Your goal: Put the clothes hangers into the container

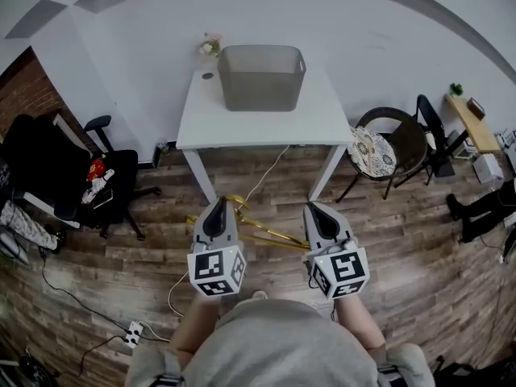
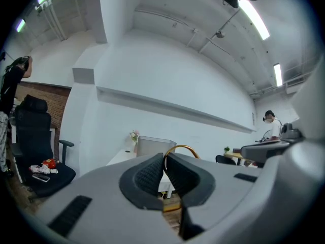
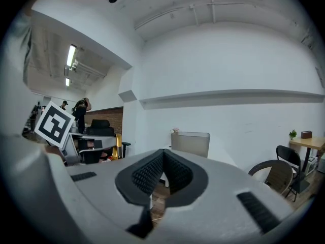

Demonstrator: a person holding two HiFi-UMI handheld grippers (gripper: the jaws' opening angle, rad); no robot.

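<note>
Fingers (image 2: pixel 150 176) of the left gripper (image 2: pixel 165 159) are pressed together on the gold hook (image 2: pixel 185 149) of a clothes hanger (image 1: pixel 274 235) — the wire arc is seen rising out of the pinch. The hanger is held low over the wood floor. Its long axis runs crosswise in front of the person, from the left gripper (image 1: pixel 216 208) down toward the right gripper (image 1: pixel 314 212).

The right gripper's pads (image 3: pixel 147 174) are closed tip to tip, and nothing is made out between them in the right gripper view. The hanger's far end is seen reaching under that gripper in the head view; contact there cannot be confirmed.

The container (image 1: pixel 262 91) stands straight ahead on the white table (image 1: pixel 201 123), higher than the hanger and well apart from it. Its open top faces up, with its longer side lying the same way as the hanger. Judged: a lift and forward carry is needed, led by the left gripper — no turn of the hanger called for.
</note>
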